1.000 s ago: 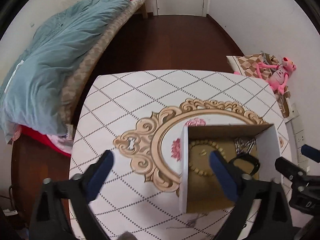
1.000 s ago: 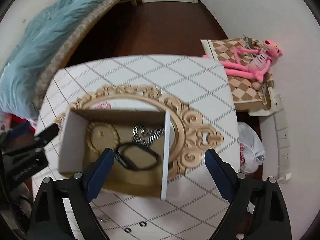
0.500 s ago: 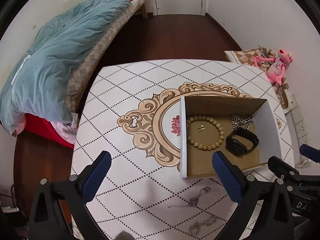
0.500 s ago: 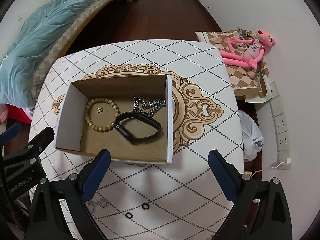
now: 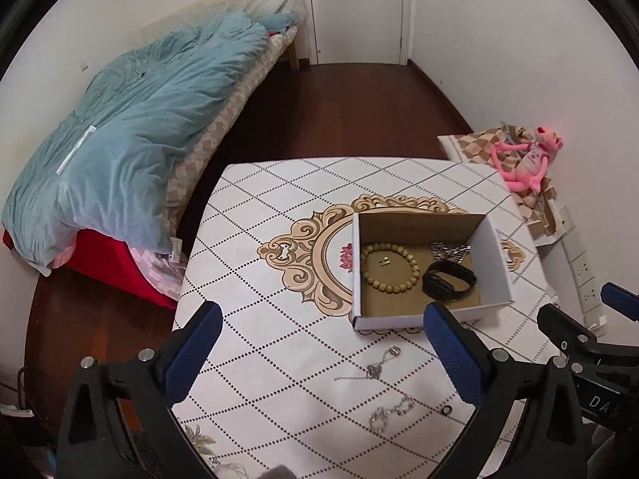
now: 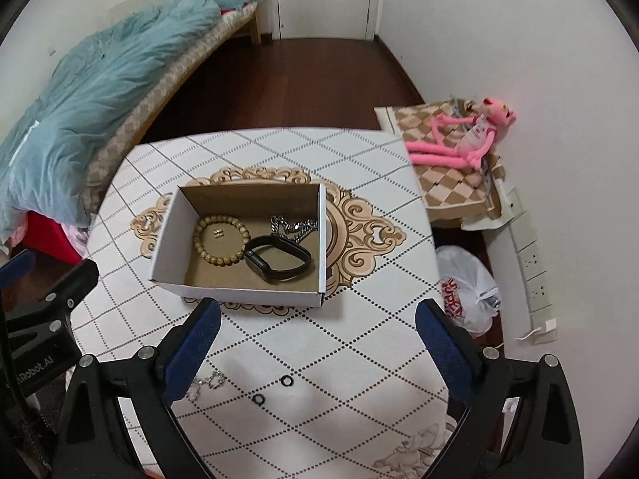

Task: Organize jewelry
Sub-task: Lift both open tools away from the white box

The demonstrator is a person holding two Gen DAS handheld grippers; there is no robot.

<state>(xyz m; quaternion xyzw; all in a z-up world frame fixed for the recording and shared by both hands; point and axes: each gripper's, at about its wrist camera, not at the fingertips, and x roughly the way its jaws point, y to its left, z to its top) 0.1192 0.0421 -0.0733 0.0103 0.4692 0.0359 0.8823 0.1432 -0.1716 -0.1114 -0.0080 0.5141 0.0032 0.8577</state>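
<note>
An open cardboard box (image 5: 491,255) (image 6: 167,247) sits on the patterned table. It holds a wooden bead bracelet (image 5: 389,267) (image 6: 221,241), a small pair of studs (image 6: 217,233), a black band (image 5: 449,281) (image 6: 277,263) and a silver chain (image 5: 449,249) (image 6: 293,225). Loose on the table in front of the box lie a silver pendant chain (image 5: 381,365), a silver bracelet (image 5: 389,411) (image 6: 207,383) and two black rings (image 6: 286,380) (image 6: 258,399). My left gripper (image 5: 319,355) and right gripper (image 6: 311,347) are both open, empty, and held above the table's near side.
A bed with a blue duvet (image 5: 131,139) stands to the left. A pink plush toy (image 6: 459,135) lies on a checked cushion at right. A white plastic bag (image 6: 467,295) sits on the floor by the wall sockets.
Both grippers have pulled back and up from the box. More of the table's near side and the loose jewelry on it has come into view.
</note>
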